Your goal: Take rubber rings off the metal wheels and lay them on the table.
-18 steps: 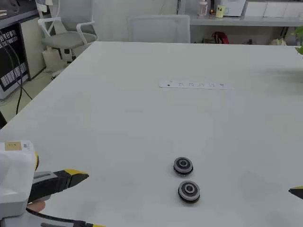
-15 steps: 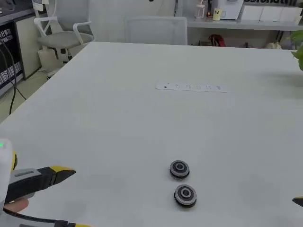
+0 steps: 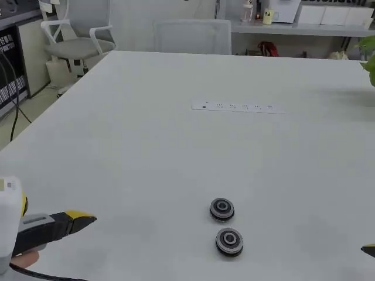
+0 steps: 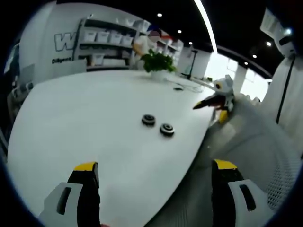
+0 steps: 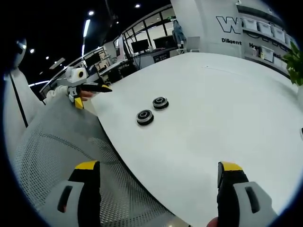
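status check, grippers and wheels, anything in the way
Left gripper open, right gripper open, neither touching anything. Near wheel and far wheel flat on table, black rings on. Power strip far beyond, not in the path.

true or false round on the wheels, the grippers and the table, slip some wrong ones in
1. Two metal wheels lie on the table. True.
2. The left gripper is shut on a wheel. False: its jaws stand wide apart and empty, short of the wheels.
3. A white power strip lies on the table beyond the wheels. True.
4. One ring lies loose on the table. False: both wheels have their dark rubber rings on.
5. The right gripper is open. True.
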### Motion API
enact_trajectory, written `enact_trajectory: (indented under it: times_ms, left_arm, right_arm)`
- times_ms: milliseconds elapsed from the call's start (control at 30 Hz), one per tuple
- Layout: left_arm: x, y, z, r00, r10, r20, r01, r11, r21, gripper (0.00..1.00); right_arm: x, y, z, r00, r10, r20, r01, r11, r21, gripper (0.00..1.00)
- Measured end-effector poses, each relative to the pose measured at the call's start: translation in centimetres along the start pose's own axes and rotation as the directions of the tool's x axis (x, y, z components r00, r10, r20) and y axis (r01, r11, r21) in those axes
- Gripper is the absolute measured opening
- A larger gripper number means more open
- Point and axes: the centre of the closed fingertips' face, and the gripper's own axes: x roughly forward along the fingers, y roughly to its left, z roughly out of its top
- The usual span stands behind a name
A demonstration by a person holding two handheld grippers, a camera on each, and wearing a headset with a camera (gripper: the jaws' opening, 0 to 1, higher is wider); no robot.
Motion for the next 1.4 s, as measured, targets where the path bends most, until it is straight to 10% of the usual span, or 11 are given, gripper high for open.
enact_trajectory:
  times_ms: [400, 733, 1400]
  left_arm:
    - [0.8, 2.4, 0.2, 0.9969, 0.077, 0.017, -0.077, 0.997, 0.026, 1.00]
    - [0.2, 5.4, 1.9, 0.9699, 0.212, 0.120, -0.213, 0.977, 0.000, 1.00]
    - [0.8, 4.6, 1.2, 0.9797, 0.184, 0.079, -0.186, 0.982, 0.018, 1.00]
  right_arm:
    - [1.2, -0.4, 0.8, 1.0000, 0.003, -0.002, -0.003, 0.998, -0.057, 1.00]
    - [1.1, -2.3, 2.6, 0.9955, -0.071, 0.063, 0.076, 0.994, -0.080, 1.00]
    - [1.0, -2.4, 2.7, 0.9941, -0.079, 0.075, 0.084, 0.994, -0.065, 1.00]
